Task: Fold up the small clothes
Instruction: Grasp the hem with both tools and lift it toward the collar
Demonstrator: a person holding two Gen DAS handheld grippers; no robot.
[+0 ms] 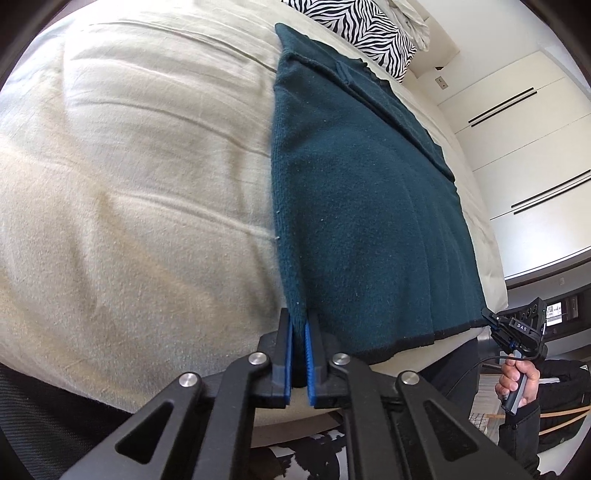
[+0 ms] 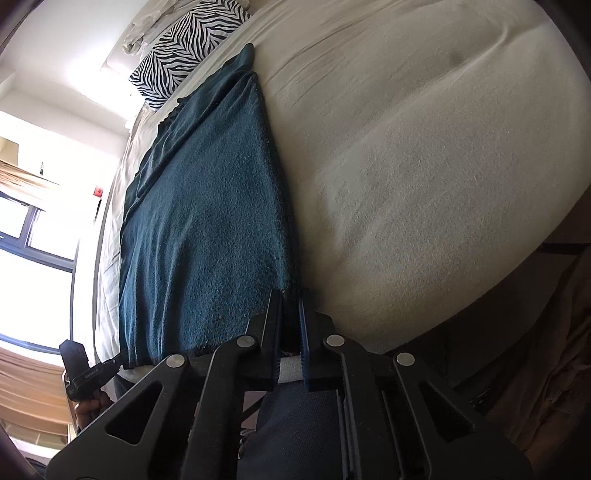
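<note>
A dark teal knitted garment point(image 1: 362, 206) lies flat on a cream bed sheet point(image 1: 140, 177), stretched toward the bed's near edge. My left gripper point(image 1: 298, 325) is shut on its near left corner. My right gripper point(image 2: 291, 295) is shut on the near right corner of the garment point(image 2: 207, 206). The right gripper also shows in the left wrist view point(image 1: 487, 315), pinching that corner. The left gripper shows in the right wrist view point(image 2: 120, 358) at the other corner. The garment's near hem hangs taut between the two grippers.
A zebra-print pillow point(image 1: 362, 29) lies at the head of the bed, also in the right wrist view point(image 2: 184, 48). White wardrobe doors point(image 1: 524, 147) stand beyond the bed. A bright window point(image 2: 37, 229) is on the other side.
</note>
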